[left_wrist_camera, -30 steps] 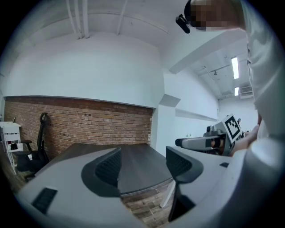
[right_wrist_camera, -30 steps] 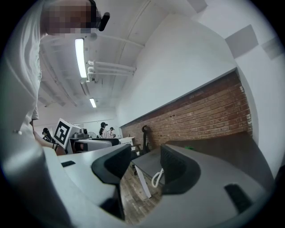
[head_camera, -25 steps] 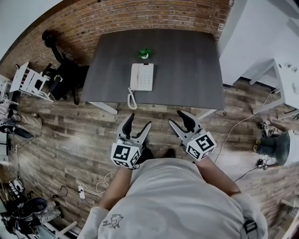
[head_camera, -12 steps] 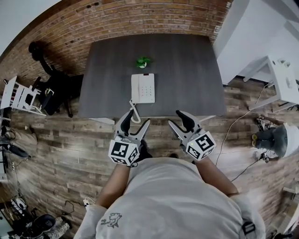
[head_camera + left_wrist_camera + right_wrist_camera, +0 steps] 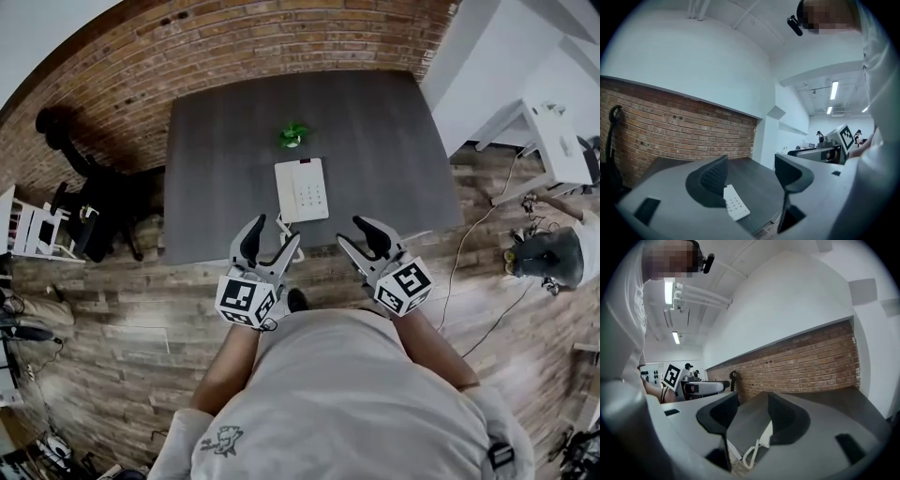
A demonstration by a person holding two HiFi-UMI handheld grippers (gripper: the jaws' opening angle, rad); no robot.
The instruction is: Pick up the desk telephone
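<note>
A white desk telephone (image 5: pixel 302 190) lies near the front edge of a dark grey table (image 5: pixel 375 141), its coiled cord (image 5: pixel 281 228) hanging over that edge. Both grippers hover above the floor just short of the table. My left gripper (image 5: pixel 274 236) is open, empty, and just in front of the phone's cord end. My right gripper (image 5: pixel 356 234) is open too, to the right of the phone. In the left gripper view the phone (image 5: pixel 736 204) shows low between the spread jaws (image 5: pixel 750 173). The right gripper view (image 5: pixel 752 411) catches the cord (image 5: pixel 752 453) and a corner of the phone (image 5: pixel 766 433).
A small green plant (image 5: pixel 293 135) stands on the table behind the phone. A brick wall (image 5: pixel 281 28) runs behind the table. Black gear (image 5: pixel 94 202) sits on the floor at the left, and white furniture (image 5: pixel 553 131) and cables at the right.
The person has stepped up to the table, so the phone and the table edge now lie right in front of both grippers. Both grippers stay open and empty.
</note>
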